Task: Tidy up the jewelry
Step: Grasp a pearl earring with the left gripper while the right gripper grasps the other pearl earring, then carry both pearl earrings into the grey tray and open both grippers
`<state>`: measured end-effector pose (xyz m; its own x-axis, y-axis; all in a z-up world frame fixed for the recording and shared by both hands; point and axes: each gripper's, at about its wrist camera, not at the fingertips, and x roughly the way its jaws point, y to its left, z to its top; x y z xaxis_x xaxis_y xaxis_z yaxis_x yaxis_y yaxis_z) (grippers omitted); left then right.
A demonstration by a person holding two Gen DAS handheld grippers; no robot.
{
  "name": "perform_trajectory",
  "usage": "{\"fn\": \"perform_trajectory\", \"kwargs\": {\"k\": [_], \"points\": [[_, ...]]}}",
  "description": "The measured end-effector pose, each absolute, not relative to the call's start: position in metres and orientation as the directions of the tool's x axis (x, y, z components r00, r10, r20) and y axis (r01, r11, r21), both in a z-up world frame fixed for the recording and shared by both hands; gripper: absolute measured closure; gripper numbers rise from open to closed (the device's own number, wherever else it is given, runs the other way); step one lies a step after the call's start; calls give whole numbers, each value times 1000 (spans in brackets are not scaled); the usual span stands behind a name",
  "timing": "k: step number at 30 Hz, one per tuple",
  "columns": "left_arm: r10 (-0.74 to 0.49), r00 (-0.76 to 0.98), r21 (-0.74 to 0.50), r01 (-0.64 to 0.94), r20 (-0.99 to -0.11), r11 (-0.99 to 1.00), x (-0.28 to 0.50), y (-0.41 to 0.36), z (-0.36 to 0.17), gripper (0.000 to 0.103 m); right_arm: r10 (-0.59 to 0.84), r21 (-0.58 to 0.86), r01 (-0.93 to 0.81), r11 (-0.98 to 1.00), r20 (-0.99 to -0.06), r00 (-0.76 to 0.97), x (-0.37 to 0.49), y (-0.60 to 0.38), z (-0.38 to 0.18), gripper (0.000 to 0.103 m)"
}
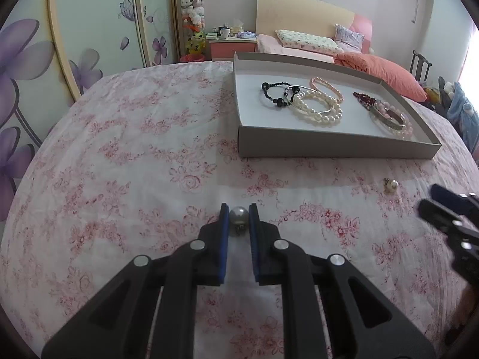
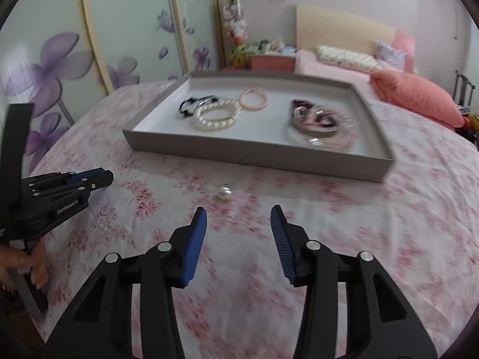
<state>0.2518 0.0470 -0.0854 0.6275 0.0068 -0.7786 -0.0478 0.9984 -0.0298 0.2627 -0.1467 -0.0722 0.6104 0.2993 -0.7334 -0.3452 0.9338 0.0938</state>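
Note:
My left gripper [image 1: 239, 208] is shut on a grey pearl earring [image 1: 238, 217], held just above the pink floral bedspread. A white pearl earring [image 1: 391, 185] lies loose on the cloth in front of the grey cardboard tray [image 1: 329, 145]. In the right wrist view that white pearl earring [image 2: 224, 192] sits a little ahead of my right gripper [image 2: 238, 220], which is open with nothing between its blue pads. The tray [image 2: 254, 154] holds a black bead bracelet [image 2: 191, 106], a white pearl bracelet [image 2: 215, 116], a pink bead bracelet [image 2: 254, 98] and a pile of pink and dark red pieces [image 2: 320, 124].
The left gripper [image 2: 104, 176] shows at the left of the right wrist view, with a hand [image 2: 33, 264] on its handle. My right gripper [image 1: 426, 197] enters the left wrist view at the right edge. A bed with pillows [image 1: 308, 42] and a flowered wardrobe [image 1: 89, 30] stand behind.

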Motion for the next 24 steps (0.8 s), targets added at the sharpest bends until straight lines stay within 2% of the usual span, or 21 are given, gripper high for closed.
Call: {"fn": "perform_trajectory", "kwargs": {"k": [11, 14, 16, 24], "points": [[1, 627, -38, -48, -779, 998, 252, 46, -85, 89, 283, 95, -334, 938, -765, 578, 284, -130, -81, 75], [1, 627, -38, -48, -779, 998, 252, 46, -85, 89, 274, 88, -327, 941, -767, 581, 284, -132, -81, 81], [1, 627, -37, -48, -779, 998, 252, 46, -85, 89, 268, 85, -322, 943, -768, 582, 285, -132, -81, 89], [-2, 628, -41, -48, -778, 998, 251, 47, -85, 89, 234, 80, -274, 958, -769, 595, 279, -149, -80, 89]]}}
